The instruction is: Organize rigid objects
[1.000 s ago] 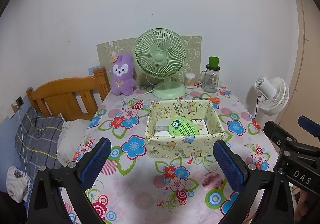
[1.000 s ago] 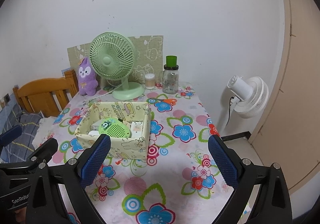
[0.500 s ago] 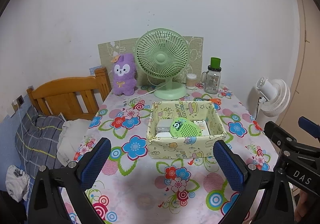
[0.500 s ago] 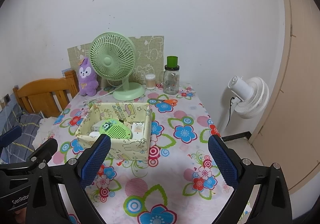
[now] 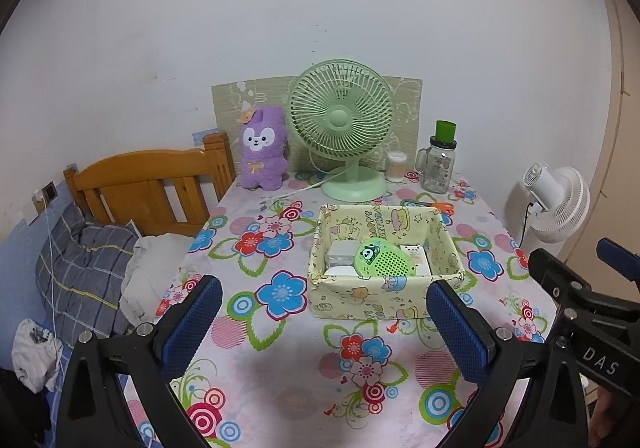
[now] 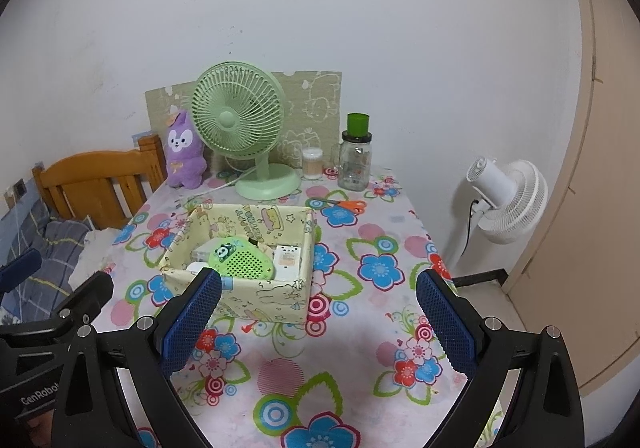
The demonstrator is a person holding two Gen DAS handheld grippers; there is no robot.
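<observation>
Green fan [image 5: 341, 127], jar [image 5: 439, 161], scissors [image 6: 344, 204] behind fabric box [image 5: 384, 298]; both grippers empty.

Both wrist cameras look forward and slightly down over the floral table [image 5: 288, 360] toward the back wall, from its near edge. The 2 views share the fabric box [image 5: 384, 300] [image 6: 264, 300] and green fan [image 5: 340, 123] [image 6: 236, 115]; the right view sits further right.

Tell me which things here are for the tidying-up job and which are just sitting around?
For the job: yellow fabric box, green panda gadget and white boxes inside it, both open grippers, left and right.

Just around: green fan, purple plush, jar, scissors, white fan.
</observation>
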